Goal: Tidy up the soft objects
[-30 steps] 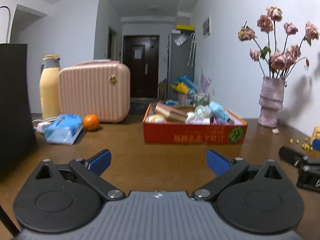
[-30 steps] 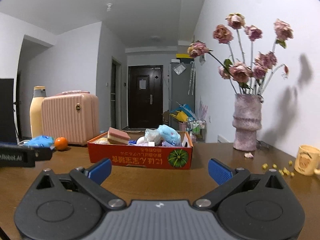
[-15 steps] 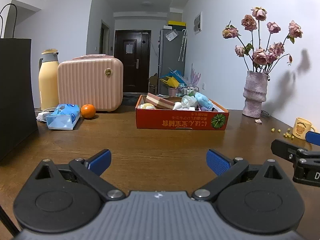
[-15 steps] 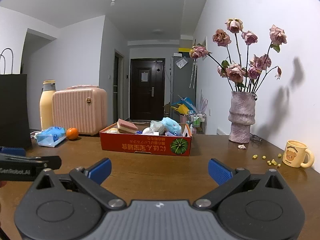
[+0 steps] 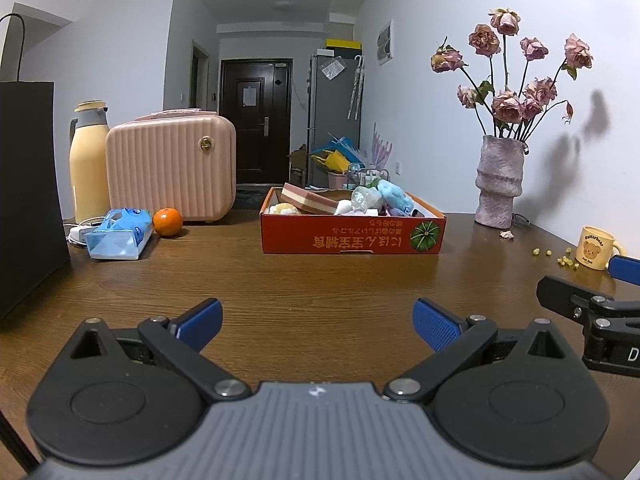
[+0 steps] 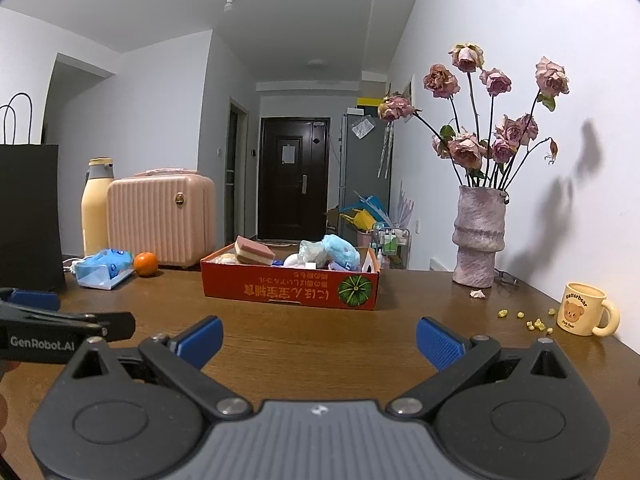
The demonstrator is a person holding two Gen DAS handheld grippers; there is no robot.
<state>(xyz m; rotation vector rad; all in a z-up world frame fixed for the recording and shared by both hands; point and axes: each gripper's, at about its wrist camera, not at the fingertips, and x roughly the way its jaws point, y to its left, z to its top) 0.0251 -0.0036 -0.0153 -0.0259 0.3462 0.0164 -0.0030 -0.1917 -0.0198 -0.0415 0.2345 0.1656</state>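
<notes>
A red cardboard box stands mid-table holding several soft things: a pink and cream sponge, a blue plush and a clear crumpled bag. A blue tissue pack lies left of the box. My left gripper is open and empty, well short of the box. My right gripper is open and empty too, also back from the box.
On the wooden table are a pink case, a yellow flask, an orange, a black paper bag, a vase of dried roses, a bear mug and scattered yellow crumbs.
Both grippers have drawn back and levelled out, so the box looks smaller and farther away. Each gripper now shows at the edge of the other's view. Both stay open.
</notes>
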